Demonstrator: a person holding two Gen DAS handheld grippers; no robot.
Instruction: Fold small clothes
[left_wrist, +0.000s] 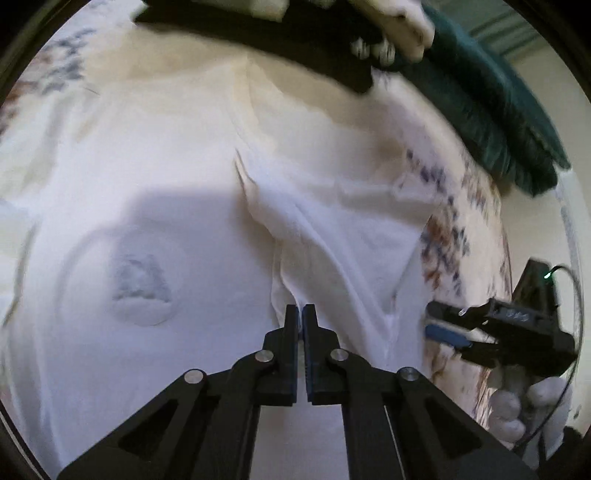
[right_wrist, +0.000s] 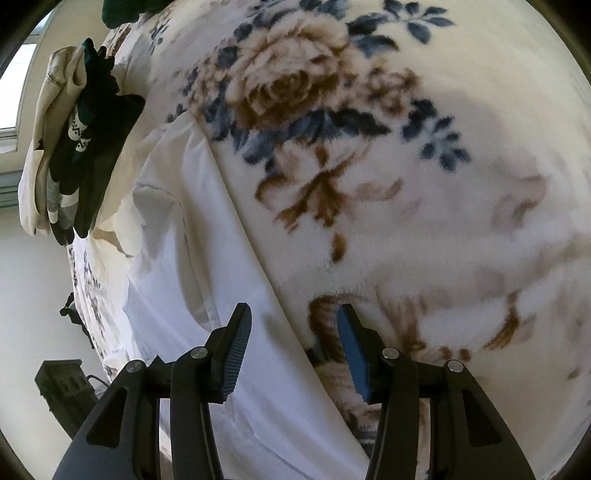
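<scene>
Black linkage arms fill the bottom of the left wrist view, and the left gripper (left_wrist: 300, 312) has its jaws pressed together on a raised ridge of the white T-shirt (left_wrist: 177, 206). That shirt spreads across most of the view, lying on the floral blanket (left_wrist: 448, 236). It looks thin and plain, with a faint grey print (left_wrist: 142, 286) showing through at 8 o'clock of centre. From the pinch a bunched fold runs up toward 12 o'clock; a second crease slants away toward 5 o'clock. The shirt's right edge lies at 3 o'clock, with bare blanket beyond it. At 4 o'clock the right gripper (left_wrist: 448, 325) hovers just off that edge, held by a white-gloved hand (left_wrist: 524, 406). A dark pile of clothes (left_wrist: 303, 33) borders the shirt at 12 o'clock, and a teal cloth (left_wrist: 498, 103) lies at 2 o'clock.

Spread wide at the bottom of the right wrist view, the right gripper (right_wrist: 293, 343) holds nothing; its blue pads (right_wrist: 352, 354) sit above the shirt's long straight edge. The white T-shirt (right_wrist: 177, 258) covers the left half, its edge running from 11 o'clock down to 6 o'clock. Open floral blanket (right_wrist: 424, 184) fills everything from 12 to 5 o'clock. The pile of clothes (right_wrist: 85, 147) rests at 10 o'clock, touching the shirt's far end. The blanket's left border falls away at 8 o'clock.
</scene>
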